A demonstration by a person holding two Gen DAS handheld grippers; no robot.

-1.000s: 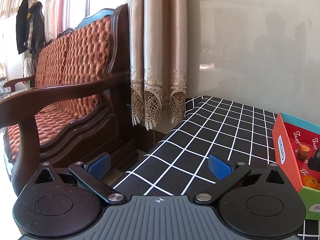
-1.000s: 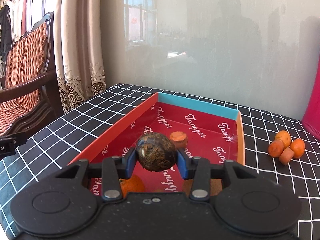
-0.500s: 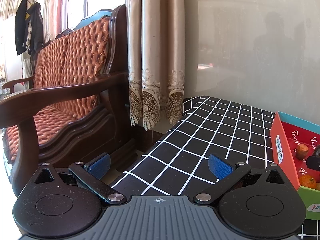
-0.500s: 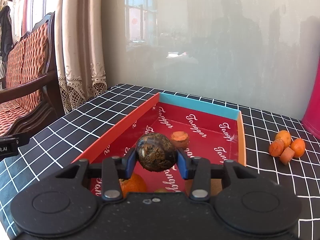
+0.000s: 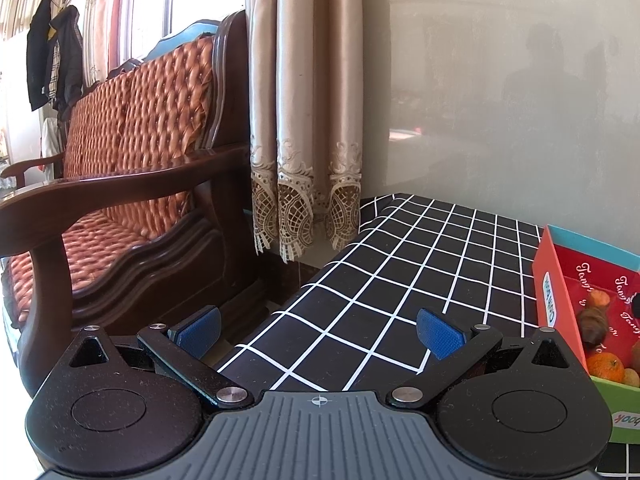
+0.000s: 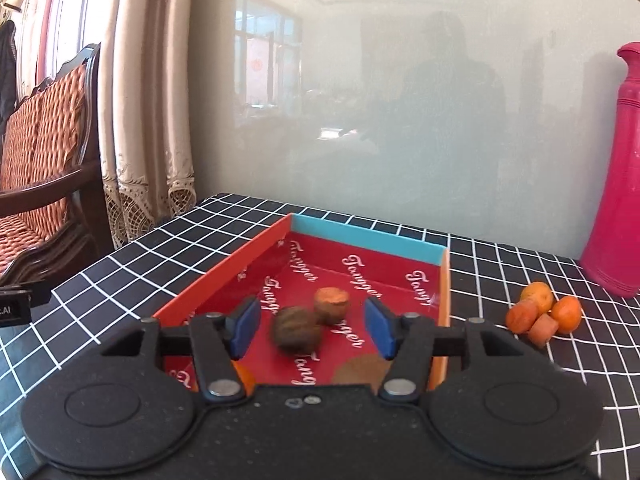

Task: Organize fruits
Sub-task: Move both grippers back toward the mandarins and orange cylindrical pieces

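Right gripper (image 6: 310,326): blue-padded jaws apart, holding nothing, above the shallow red cardboard box (image 6: 362,236). Dark brown wrinkled round fruit (image 6: 297,329): on the box floor, touching an orange-brown cut fruit (image 6: 331,305). Four small orange fruits (image 6: 542,314): clustered on the black white-grid tablecloth (image 6: 132,256), right of the box. Left gripper (image 5: 319,330): jaws wide apart, empty, over the tablecloth's edge.

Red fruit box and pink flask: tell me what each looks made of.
Red fruit box: seemingly printed cardboard with a slight sheen; thin flat walls, folded corners, repeated white lettering.
Pink flask: probably matte plastic, possibly painted metal; even colour, moulded ridges near the neck.
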